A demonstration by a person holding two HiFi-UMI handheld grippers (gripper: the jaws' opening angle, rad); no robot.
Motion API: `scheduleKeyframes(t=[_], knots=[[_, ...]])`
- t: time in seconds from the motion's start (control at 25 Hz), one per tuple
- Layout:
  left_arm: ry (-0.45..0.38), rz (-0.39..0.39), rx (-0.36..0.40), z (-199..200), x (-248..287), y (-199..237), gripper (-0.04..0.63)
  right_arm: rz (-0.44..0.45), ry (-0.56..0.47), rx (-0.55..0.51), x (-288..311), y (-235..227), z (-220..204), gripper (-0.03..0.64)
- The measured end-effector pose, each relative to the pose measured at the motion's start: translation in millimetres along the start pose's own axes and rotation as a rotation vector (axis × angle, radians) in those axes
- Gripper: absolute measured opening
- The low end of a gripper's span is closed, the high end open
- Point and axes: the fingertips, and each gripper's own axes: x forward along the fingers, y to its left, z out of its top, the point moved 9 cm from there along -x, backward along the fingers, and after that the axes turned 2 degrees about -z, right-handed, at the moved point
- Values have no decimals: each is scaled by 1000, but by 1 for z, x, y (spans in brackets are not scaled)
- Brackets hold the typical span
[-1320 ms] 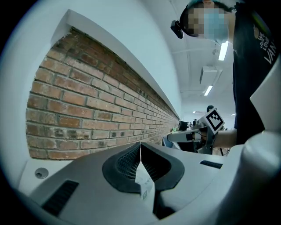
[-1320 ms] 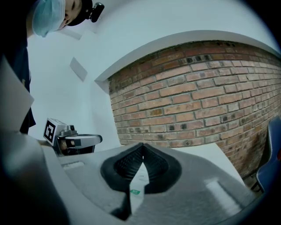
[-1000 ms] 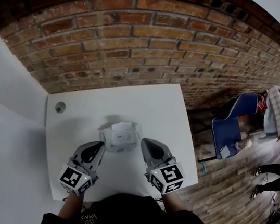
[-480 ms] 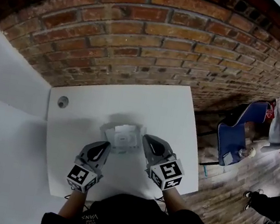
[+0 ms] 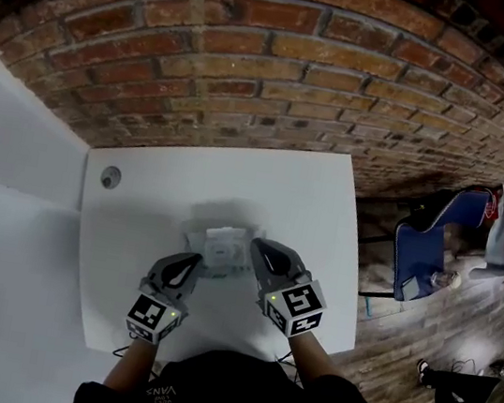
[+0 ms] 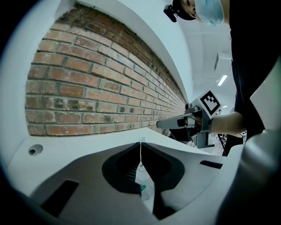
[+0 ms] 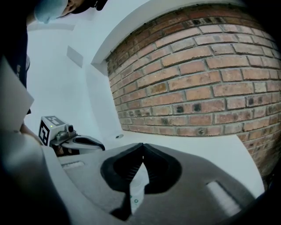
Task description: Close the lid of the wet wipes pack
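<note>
desk carried wet wipes pack near centre. left tool at pack's 8 o'clock, right tool at 3 o'clock; both closed, seemingly pinching pack film. step looked like steadying pack. next move likely needed one tool released, lid pressed flat.

Readable print: one brand name on clothing

White letters on the person's black top read "VANS", seen upside down; a smaller line beside them is too small to read. The left cube and the right cube carry black-and-white square markers without letters. Green print on the wet wipes pack cannot be read.
</note>
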Motion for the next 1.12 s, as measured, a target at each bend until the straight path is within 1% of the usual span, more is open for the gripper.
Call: scheduleKeyframes(t=[0.28, 0.52, 0.8, 1.12], knots=[[28, -2, -17, -9, 12, 4, 2, 24, 42, -17, 21, -9, 0, -3], [63, -3, -27, -15, 17, 9, 2, 24, 16, -44, 44, -18, 8, -3], [104, -14, -30, -23, 25, 8, 2, 45, 89, -91, 66, -23, 3, -3], [151, -23, -40, -32, 29, 4, 2, 77, 148, -123, 82, -22, 3, -3]])
